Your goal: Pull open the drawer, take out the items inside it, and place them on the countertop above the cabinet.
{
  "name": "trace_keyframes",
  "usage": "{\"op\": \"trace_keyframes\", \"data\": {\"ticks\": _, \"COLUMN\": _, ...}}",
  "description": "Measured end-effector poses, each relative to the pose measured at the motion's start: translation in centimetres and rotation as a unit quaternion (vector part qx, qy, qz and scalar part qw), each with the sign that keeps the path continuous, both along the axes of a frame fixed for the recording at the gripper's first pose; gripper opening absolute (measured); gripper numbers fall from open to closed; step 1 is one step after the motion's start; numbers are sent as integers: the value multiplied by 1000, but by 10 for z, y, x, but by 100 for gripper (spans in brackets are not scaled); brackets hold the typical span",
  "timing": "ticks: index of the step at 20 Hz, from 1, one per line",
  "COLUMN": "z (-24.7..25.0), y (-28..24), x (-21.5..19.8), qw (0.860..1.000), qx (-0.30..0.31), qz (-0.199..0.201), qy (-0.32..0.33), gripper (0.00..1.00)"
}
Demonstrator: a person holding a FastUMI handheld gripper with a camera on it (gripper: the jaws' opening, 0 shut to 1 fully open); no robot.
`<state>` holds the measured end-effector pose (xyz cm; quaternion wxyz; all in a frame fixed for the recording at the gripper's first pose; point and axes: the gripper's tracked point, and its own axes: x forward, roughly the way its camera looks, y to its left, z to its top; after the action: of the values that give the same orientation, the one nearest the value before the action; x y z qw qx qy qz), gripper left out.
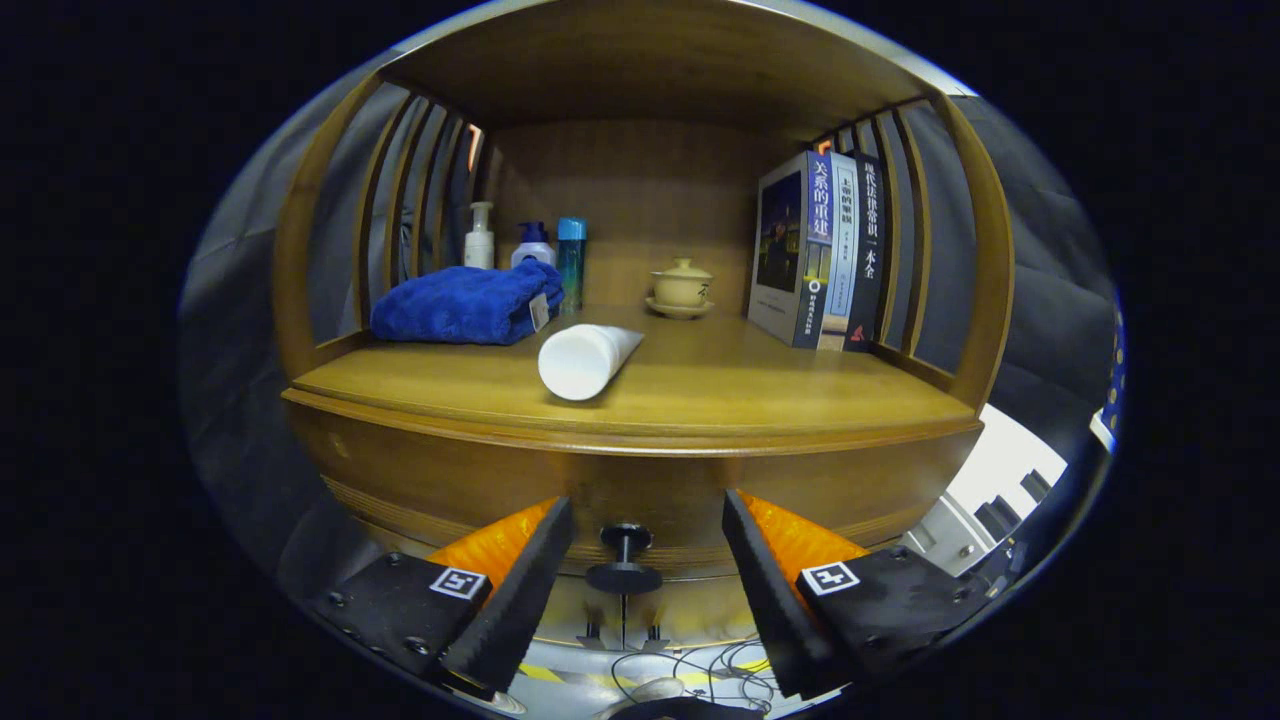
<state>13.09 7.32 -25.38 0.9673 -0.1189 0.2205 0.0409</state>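
Gripper (635,600) spread wide, drawer knob (624,560) between its fingers, untouched.

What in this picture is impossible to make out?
- Drawer contents: hidden behind the closed drawer front, whose knob sits between the open claw fingers.
- Bottles: lower halves hidden by the blue towel.
- Rear books: covers hidden by the front book.

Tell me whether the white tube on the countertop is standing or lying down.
Lying down. The white tube rests on its side on the countertop, cap end toward the open gripper.
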Motion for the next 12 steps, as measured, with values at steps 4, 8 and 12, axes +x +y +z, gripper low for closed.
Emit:
{"op": "trace_keyframes", "data": {"ticks": 4, "z": 44, "y": -9, "x": -18, "qw": 1000, "qx": 29, "qz": -3, "qy": -11, "gripper": 99}}
{"op": "trace_keyframes", "data": {"ticks": 8, "z": 125, "y": -25, "x": -24, "qw": 997, "qx": 62, "qz": -1, "qy": -43, "gripper": 99}}
{"op": "trace_keyframes", "data": {"ticks": 12, "z": 215, "y": -35, "x": -34, "qw": 993, "qx": 60, "qz": 1, "qy": -103, "gripper": 99}}
